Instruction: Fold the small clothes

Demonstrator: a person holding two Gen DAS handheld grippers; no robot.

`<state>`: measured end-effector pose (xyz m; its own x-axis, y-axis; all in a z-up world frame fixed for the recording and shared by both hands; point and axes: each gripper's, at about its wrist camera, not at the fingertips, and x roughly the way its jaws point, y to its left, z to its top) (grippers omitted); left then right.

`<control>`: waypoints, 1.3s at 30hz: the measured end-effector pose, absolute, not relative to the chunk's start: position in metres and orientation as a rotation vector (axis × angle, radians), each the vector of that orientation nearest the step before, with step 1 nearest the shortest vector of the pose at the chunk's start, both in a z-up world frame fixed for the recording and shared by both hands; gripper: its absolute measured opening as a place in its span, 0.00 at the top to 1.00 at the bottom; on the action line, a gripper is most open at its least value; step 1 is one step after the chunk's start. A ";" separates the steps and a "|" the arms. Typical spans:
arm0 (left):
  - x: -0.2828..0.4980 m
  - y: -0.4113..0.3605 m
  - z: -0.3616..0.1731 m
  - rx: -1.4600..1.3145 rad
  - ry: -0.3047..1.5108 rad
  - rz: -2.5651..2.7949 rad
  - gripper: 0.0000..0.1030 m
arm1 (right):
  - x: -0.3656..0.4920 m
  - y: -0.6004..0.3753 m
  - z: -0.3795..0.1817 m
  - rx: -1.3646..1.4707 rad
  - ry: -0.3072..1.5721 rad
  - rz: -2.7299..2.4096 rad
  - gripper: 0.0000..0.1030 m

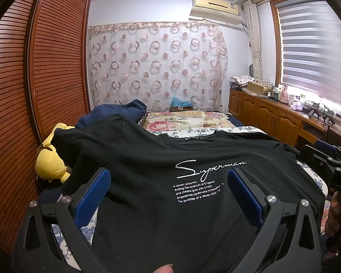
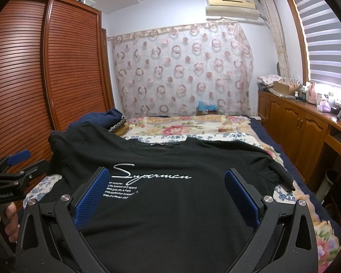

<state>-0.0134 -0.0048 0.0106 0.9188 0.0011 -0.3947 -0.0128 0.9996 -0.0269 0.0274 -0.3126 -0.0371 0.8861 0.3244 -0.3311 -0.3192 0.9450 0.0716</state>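
Observation:
A black T-shirt with white "Superman" lettering lies flat, front up, on the bed, neck away from me; it also shows in the right wrist view. My left gripper is open and empty, hovering over the shirt's lower left part, blue pads wide apart. My right gripper is open and empty over the shirt's lower right part. Each gripper shows at the edge of the other's view: the right one and the left one. The shirt's bottom hem is hidden below the grippers.
The bed carries a floral blanket. A yellow plush toy and dark blue clothes lie at the left by the slatted wardrobe. A wooden cabinet with clutter runs along the right under the window.

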 end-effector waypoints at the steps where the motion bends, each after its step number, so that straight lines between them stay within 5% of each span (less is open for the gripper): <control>1: -0.014 -0.005 0.011 -0.029 0.404 0.007 0.00 | 0.027 -0.313 -0.037 0.015 0.347 0.334 0.00; 39: 0.003 0.006 -0.005 -0.049 0.473 0.005 0.00 | 0.045 -0.317 -0.060 0.003 0.393 0.378 0.00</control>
